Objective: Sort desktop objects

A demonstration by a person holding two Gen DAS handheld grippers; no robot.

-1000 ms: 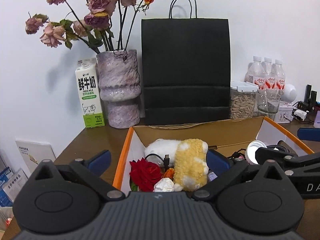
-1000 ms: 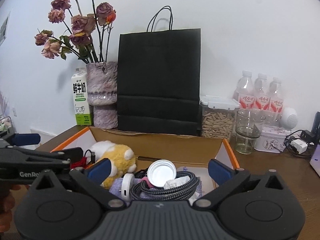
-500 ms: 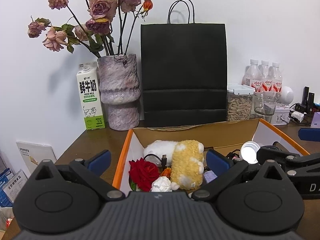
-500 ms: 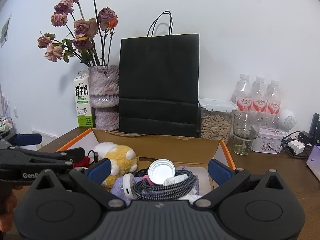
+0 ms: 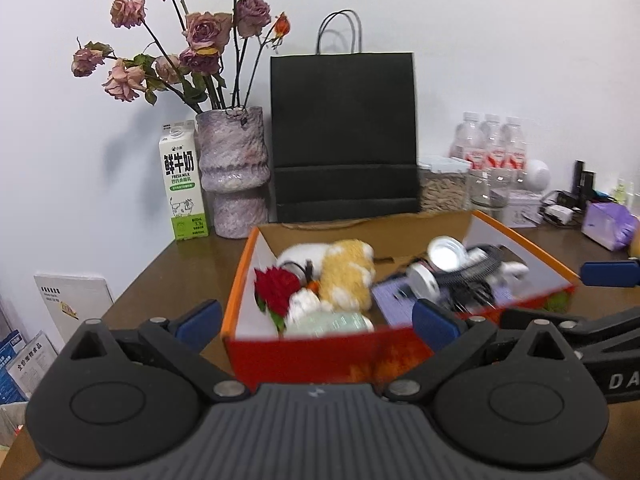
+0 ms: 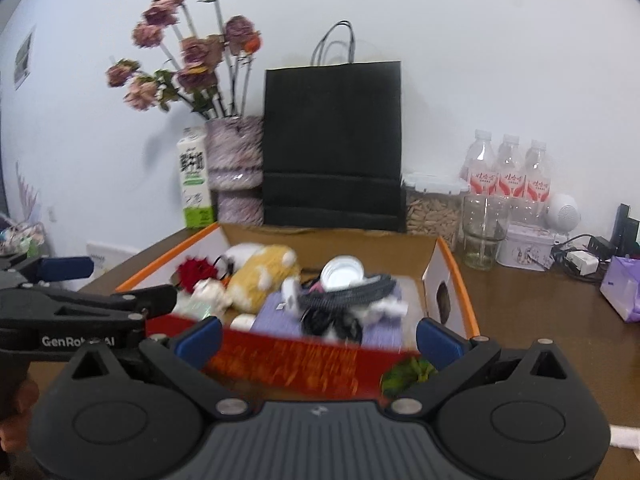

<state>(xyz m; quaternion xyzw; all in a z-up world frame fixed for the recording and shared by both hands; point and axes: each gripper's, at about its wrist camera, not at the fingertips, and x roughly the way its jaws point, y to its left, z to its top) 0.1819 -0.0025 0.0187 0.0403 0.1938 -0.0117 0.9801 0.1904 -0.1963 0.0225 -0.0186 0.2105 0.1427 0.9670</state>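
Orange-edged and red-fronted, the cardboard box [image 5: 316, 344] sits on the brown wooden desk [image 5: 168, 268], its near wall smeared by motion blur in both wrist views. The left gripper [image 5: 316, 320] is held level just in front of that wall, pointing over it toward the back wall of the room; its blue-tipped fingers [image 5: 198, 318] are spread wide, one beyond the box's left corner and the other over its front edge, and they grip nothing. The right gripper [image 6: 318, 338] is posed the same way, level and facing the box, with blue fingertips [image 6: 438, 338] set far apart and nothing between them. Each gripper shows side-on at the edge of the other's view, so the two are held side by side.

Inside the box, at the left, lie a red fabric rose [image 5: 278, 290], a yellow-and-white plush toy [image 5: 346, 274] and a pale green bottle [image 5: 332, 322] lying against the front wall. At the right are a purple cloth [image 6: 276, 312], a coiled braided cable [image 6: 352, 290] and a white round lid [image 6: 342, 272].

Behind the box stand a black paper bag [image 5: 344, 136], a purple vase of dried roses [image 5: 234, 168] and a milk carton [image 5: 182, 178].
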